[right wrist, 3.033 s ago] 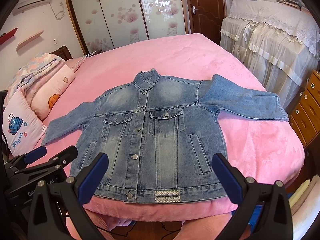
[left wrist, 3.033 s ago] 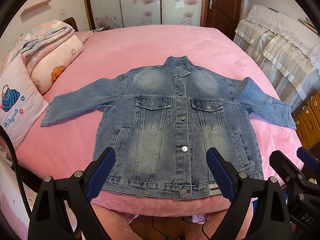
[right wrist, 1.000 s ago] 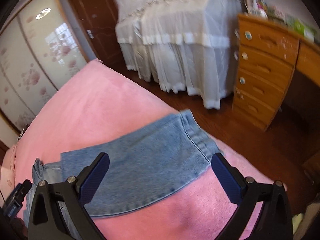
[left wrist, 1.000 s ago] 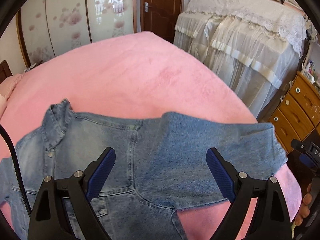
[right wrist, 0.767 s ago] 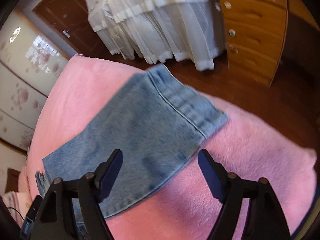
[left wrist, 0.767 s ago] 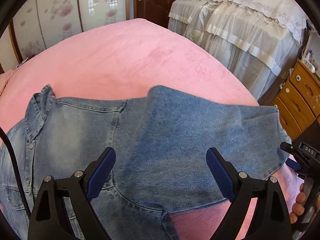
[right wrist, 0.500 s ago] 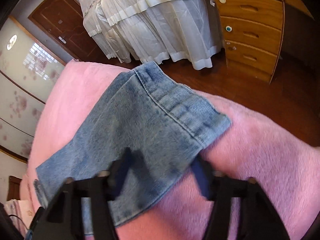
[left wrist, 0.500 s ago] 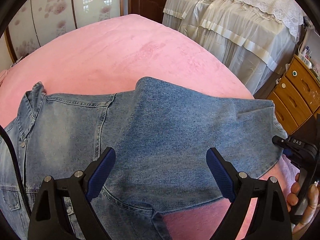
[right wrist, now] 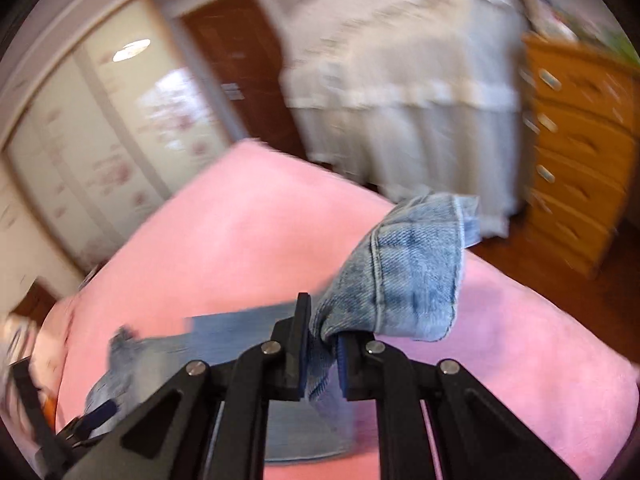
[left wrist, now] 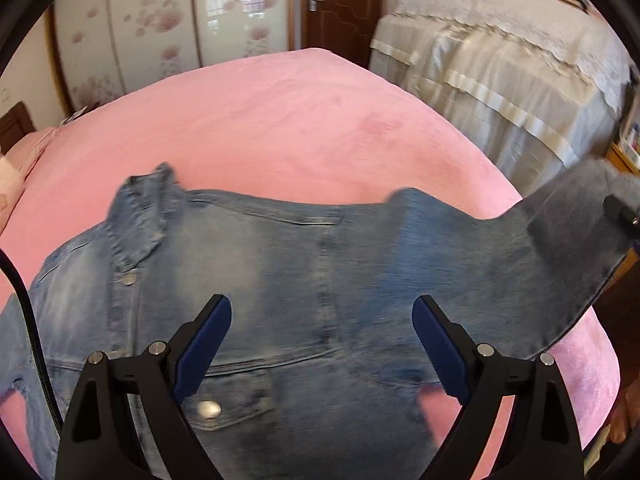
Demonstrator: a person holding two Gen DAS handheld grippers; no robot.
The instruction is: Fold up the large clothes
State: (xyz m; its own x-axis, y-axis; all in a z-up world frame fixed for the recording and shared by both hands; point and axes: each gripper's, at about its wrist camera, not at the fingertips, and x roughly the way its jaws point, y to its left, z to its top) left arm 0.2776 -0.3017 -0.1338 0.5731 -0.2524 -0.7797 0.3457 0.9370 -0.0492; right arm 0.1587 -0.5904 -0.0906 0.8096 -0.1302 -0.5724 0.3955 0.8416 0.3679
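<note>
A blue denim jacket [left wrist: 256, 272] lies front-up on the pink bed [left wrist: 280, 120], collar [left wrist: 140, 200] at the left. My left gripper [left wrist: 322, 344] is open and empty, hovering over the jacket's chest and shoulder. My right gripper [right wrist: 322, 354] is shut on the cuff end of the jacket's sleeve [right wrist: 404, 276] and holds it lifted off the bed. In the left wrist view the raised sleeve [left wrist: 560, 248] hangs at the far right, with the tip of the right gripper [left wrist: 620, 208] on it.
A white lace-covered piece of furniture [left wrist: 500, 64] stands beyond the bed at the right. A wooden chest of drawers [right wrist: 576, 148] stands at the right, with wood floor below. Sliding wardrobe doors [left wrist: 160, 28] and a brown door [left wrist: 336, 4] are behind.
My right gripper closed on the sleeve cuff and lifted it off the bed. The left gripper shifted left over the jacket's chest and stayed open.
</note>
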